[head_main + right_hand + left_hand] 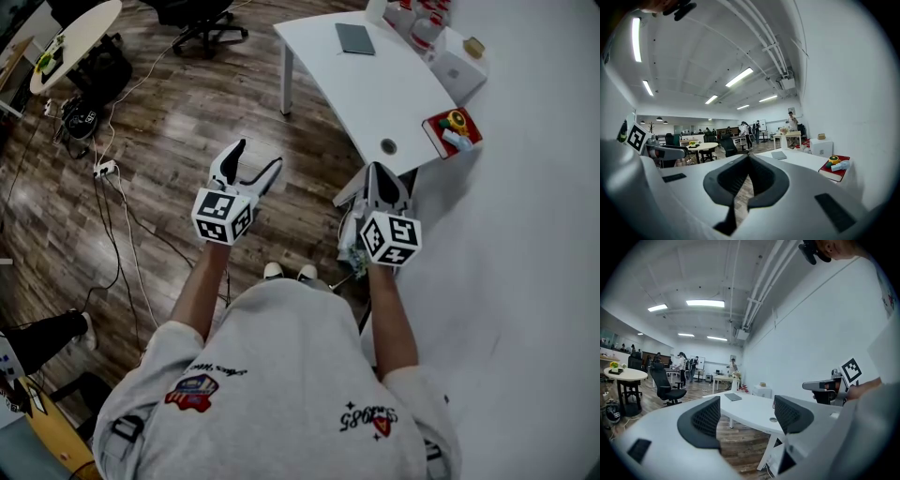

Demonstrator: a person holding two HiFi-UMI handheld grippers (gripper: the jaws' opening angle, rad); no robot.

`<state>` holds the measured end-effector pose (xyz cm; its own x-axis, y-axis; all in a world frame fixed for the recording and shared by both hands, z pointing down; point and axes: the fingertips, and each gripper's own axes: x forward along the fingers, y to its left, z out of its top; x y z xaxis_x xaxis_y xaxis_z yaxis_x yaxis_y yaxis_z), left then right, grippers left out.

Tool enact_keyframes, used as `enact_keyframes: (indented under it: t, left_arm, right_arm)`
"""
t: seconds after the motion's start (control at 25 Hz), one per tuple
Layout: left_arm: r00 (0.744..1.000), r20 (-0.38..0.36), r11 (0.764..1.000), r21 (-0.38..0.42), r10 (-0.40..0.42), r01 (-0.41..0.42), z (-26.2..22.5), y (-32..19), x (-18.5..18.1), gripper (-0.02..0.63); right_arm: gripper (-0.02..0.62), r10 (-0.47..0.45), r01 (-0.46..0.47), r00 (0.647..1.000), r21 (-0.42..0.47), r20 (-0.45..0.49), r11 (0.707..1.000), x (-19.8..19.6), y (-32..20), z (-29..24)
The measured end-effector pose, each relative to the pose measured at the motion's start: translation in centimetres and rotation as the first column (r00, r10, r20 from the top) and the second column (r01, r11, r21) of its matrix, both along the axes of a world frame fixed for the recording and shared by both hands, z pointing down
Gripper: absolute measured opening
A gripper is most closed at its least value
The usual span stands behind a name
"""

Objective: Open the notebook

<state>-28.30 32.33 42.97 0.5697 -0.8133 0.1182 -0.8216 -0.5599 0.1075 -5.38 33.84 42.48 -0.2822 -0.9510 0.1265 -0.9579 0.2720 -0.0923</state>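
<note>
- Head view: left gripper (pixel 258 157) and right gripper (pixel 375 171) are held over the floor (pixel 178 131), short of the white bench (pixel 380 94). The grey notebook (pixel 354 38) lies closed at the bench's far end.
- Left gripper view: jaws spread wide, nothing between them.
- Right gripper view: jaws clenched together, empty.

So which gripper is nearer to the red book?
Right. The right gripper is beside the table, near the red book; the left gripper is farther left, over the floor.

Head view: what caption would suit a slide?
Person near a white table, left gripper open, right gripper shut, the closed gray notebook lying untouched.
</note>
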Motion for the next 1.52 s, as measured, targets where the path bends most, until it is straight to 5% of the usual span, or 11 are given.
enact_keyframes:
  t: [0.36,0.76,1.08,1.52]
  left_arm:
    - [0.999,-0.007,0.999,-0.018,0.034,-0.034,1.3,-1.5,-1.9,0.341]
    - [0.994,0.020,0.991,-0.082,0.104,-0.102,3.8,-5.5,1.0,0.341]
    - [0.988,0.079,0.987,-0.103,0.131,-0.123,5.0,-14.2,4.9,0.337]
    - [0.983,0.125,0.988,-0.097,0.134,-0.122,3.8,-30.1,14.2,0.328]
  right_arm:
    - [0.002,0.028,-0.028,1.000,-0.013,-0.014,1.000,-1.8,-0.4,0.9]
    - [0.002,0.092,-0.091,0.996,-0.034,0.006,0.995,0.9,-3.7,1.7]
    - [0.002,0.091,-0.089,0.995,-0.033,0.032,0.995,4.3,-12.6,2.8]
    - [0.002,0.079,-0.078,0.995,-0.023,0.055,0.997,13.8,-29.2,1.0]
